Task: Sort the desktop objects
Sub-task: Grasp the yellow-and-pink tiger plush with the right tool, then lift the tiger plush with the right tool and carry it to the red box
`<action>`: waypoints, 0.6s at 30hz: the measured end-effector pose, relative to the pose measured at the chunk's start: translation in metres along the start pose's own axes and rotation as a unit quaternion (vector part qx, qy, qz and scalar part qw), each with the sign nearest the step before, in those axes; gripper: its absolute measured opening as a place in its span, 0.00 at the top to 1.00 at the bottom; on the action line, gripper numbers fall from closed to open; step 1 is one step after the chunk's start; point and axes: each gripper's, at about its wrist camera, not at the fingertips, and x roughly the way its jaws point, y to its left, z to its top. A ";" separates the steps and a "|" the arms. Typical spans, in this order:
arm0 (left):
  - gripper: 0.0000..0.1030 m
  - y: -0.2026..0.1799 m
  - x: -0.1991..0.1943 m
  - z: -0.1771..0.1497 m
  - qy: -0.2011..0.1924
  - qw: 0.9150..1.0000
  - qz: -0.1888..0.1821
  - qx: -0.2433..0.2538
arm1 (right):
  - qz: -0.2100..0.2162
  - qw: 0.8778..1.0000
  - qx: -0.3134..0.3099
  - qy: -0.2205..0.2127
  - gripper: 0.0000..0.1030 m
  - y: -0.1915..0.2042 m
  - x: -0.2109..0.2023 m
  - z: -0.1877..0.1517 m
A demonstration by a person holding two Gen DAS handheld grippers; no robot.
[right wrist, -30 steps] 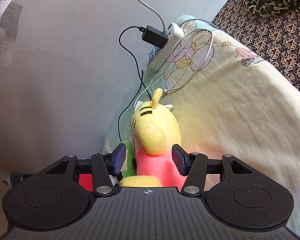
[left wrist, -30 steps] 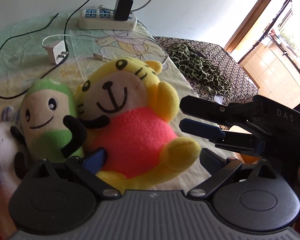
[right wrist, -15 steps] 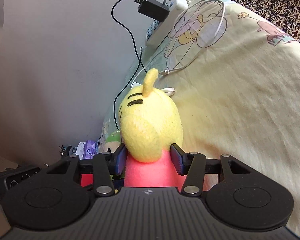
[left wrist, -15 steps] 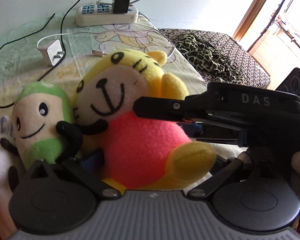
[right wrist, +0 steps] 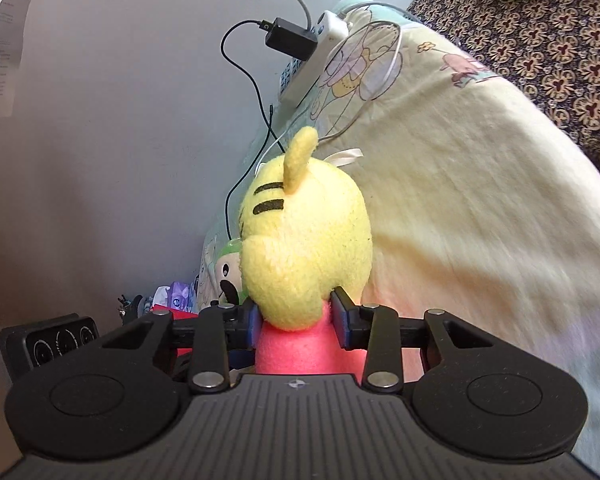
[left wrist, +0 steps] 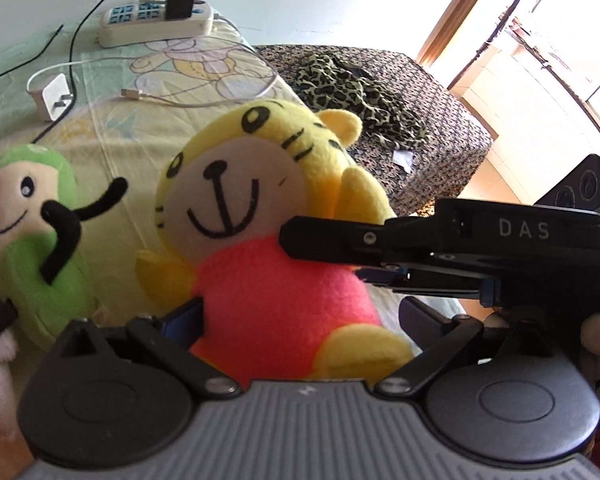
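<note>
tiger plush (left wrist: 260,216): yellow head with black stripes, cream face, pink body
green plush (left wrist: 28,216): green, cream face, black arms
sheet (right wrist: 480,200): pale yellow, cartoon prints
bedspread (left wrist: 440,128): dark brown, floral
cloth (left wrist: 352,92): leopard-spotted green
power strip (left wrist: 156,24): white, blue sockets

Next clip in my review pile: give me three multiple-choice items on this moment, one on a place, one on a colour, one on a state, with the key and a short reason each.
1. Where does the power strip lie?
A. on the cartoon sheet by the wall
B. on the dark patterned bedspread
C. under the green toy

2. What colour is the tiger toy's body?
A. blue
B. pink
C. white

3. What is the right gripper doing?
A. hanging open above the sheet
B. closed on the tiger toy
C. holding the white charger

Key: 1 A, it rests at the far edge of the sheet against the wall. 2 B, the body below the yellow head is bright pink. 3 B, both fingers press into the toy just under its head.
</note>
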 end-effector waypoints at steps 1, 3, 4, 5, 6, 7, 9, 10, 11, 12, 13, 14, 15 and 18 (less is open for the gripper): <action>0.04 -0.006 -0.001 -0.003 0.002 1.000 -0.006 0.007 | -0.005 1.000 0.001 -0.005 0.63 0.000 -0.007 -0.004; 0.04 -0.016 -0.004 -0.009 0.003 1.000 -0.015 0.022 | -0.012 1.000 0.004 -0.016 0.63 0.002 -0.020 -0.013; 0.04 -0.021 -0.006 -0.013 0.003 0.999 -0.019 0.029 | -0.015 1.000 0.004 -0.021 0.63 0.003 -0.026 -0.017; 0.04 -0.026 -0.008 -0.016 0.003 0.999 -0.022 0.036 | -0.019 0.999 0.003 -0.026 0.63 0.005 -0.031 -0.021; 0.04 -0.030 -0.011 -0.019 0.003 0.999 -0.026 0.042 | -0.022 0.999 0.002 -0.031 0.63 0.007 -0.036 -0.025; 0.04 -0.034 -0.014 -0.023 0.003 0.998 -0.029 0.047 | -0.024 0.999 0.001 -0.035 0.63 0.009 -0.040 -0.029; 0.04 -0.038 -0.020 -0.029 0.001 0.998 -0.034 0.056 | -0.029 0.999 -0.002 -0.043 0.63 0.015 -0.045 -0.038; 0.04 -0.040 -0.024 -0.033 0.000 0.998 -0.036 0.059 | -0.031 0.998 -0.003 -0.046 0.63 0.017 -0.048 -0.042; 0.04 -0.041 -0.027 -0.035 -0.002 0.997 -0.039 0.061 | -0.033 0.998 -0.005 -0.049 0.63 0.021 -0.050 -0.047; 0.04 -0.041 -0.030 -0.039 -0.004 0.997 -0.042 0.062 | -0.034 0.998 -0.007 -0.051 0.63 0.024 -0.052 -0.051; 0.04 -0.041 -0.034 -0.042 -0.006 0.997 -0.045 0.063 | -0.037 0.998 -0.009 -0.053 0.63 0.028 -0.053 -0.056; 0.04 -0.040 -0.039 -0.045 -0.008 0.997 -0.048 0.063 | -0.039 0.998 -0.012 -0.055 0.63 0.032 -0.054 -0.060; 0.04 -0.039 -0.044 -0.049 -0.011 0.997 -0.052 0.064 | -0.041 0.997 -0.015 -0.057 0.63 0.037 -0.055 -0.065; 0.04 -0.034 -0.064 -0.059 -0.025 0.995 -0.059 0.072 | -0.044 0.996 -0.027 -0.066 0.63 0.054 -0.056 -0.078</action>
